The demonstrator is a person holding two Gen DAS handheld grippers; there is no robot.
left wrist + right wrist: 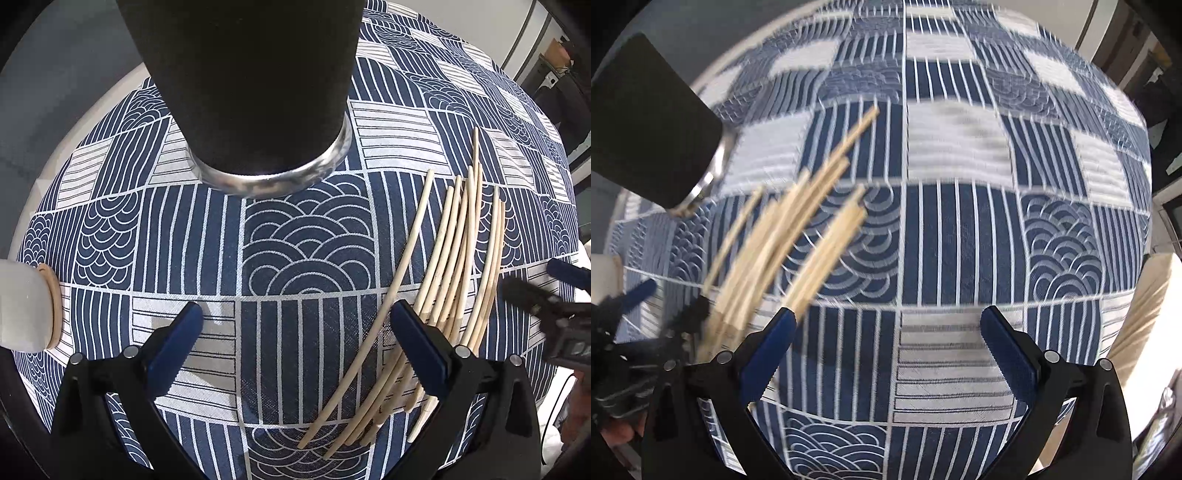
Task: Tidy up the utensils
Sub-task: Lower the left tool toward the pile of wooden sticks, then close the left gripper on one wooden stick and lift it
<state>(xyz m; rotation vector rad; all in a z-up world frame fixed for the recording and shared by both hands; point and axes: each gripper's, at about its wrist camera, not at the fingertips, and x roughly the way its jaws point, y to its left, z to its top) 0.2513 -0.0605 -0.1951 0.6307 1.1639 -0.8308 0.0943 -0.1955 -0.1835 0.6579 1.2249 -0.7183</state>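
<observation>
Round table under patterned cloth; loose wooden chopsticks and a black holder cup; both grippers hold nothing.

Blue-and-white patterned tablecloth (306, 236) fills both views, over a round white table (74, 107) whose rim shows at upper left of the left wrist view. Black cylindrical cup (243, 81) with a metal rim stands at top centre of that view. Chopsticks (443, 280) lie loose on the cloth at right of centre, fanned, running from lower centre to upper right; none in the cup as far as visible. White container (26, 306) with a wooden ring at the left edge. Left gripper (295, 332): jaws spread wide, its right finger over the near ends of the chopsticks; contact cannot be told. Right gripper (886, 332): jaws spread wide over bare cloth; its view is motion-blurred, chopsticks at left of centre there.
</observation>
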